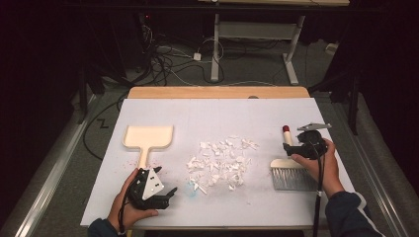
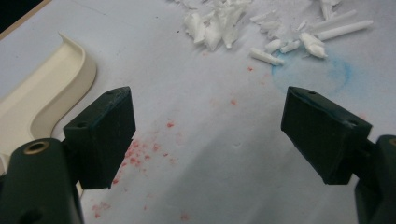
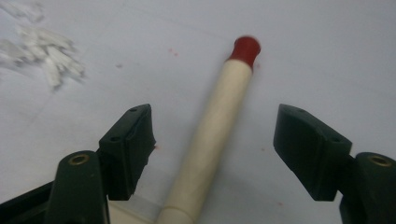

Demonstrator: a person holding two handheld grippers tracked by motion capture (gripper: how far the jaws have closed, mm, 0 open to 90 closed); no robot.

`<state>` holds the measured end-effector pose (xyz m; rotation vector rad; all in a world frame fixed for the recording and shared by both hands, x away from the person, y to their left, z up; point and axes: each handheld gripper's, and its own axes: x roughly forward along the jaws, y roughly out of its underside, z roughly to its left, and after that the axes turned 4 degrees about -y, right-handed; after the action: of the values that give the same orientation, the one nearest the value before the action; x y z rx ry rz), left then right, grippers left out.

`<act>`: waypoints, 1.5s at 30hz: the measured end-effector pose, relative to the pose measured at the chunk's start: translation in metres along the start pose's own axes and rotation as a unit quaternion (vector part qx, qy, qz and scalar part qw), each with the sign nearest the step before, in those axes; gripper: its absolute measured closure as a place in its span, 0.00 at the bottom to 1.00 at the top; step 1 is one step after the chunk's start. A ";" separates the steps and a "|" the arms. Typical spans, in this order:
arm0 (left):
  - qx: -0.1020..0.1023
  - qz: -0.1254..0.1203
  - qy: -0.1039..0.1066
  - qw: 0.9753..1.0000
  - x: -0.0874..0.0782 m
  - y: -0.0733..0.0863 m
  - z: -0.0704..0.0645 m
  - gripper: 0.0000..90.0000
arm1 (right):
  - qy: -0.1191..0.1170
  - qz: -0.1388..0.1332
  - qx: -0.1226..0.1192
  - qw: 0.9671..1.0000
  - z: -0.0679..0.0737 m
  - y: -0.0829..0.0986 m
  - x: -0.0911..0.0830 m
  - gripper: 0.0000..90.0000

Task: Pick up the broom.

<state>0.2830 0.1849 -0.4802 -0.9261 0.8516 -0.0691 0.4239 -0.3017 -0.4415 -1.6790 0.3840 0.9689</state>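
Between the spread jaws of the right claw [image 3: 212, 140], the brush handle [image 3: 212, 135] is lying on the bench [image 1: 207, 113], its long axis running away toward the red tip [image 3: 245, 46]; contact is probably not yet made. Left claw [image 2: 208, 135] is hovering released beside the dustpan [image 2: 42, 93].

My fingers [image 3: 128, 149] are black. The brush [image 1: 291, 170] has a cream handle, red tip and grey bristles; the dustpan [image 1: 148, 137] is cream, the scraps [image 1: 220, 165] white, the surface [image 1: 207, 116] pale with red specks and a blue smudge.
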 end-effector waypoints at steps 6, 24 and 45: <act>0.001 0.002 0.000 1.000 0.000 0.000 -0.001 0.19 | -0.003 0.042 0.013 0.999 -0.002 0.002 0.022 0.44; 0.016 0.007 0.005 1.000 0.003 -0.003 -0.007 0.19 | -0.045 0.029 0.020 0.998 -0.003 0.004 0.020 0.79; -0.024 -0.029 0.008 0.999 -0.006 -0.024 -0.008 0.20 | -0.057 -0.182 -0.002 0.982 0.011 -0.001 -0.072 0.80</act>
<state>0.2808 0.1670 -0.4620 -0.9978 0.8437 -0.1071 0.3762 -0.3074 -0.3871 -1.6166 -0.0043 0.7868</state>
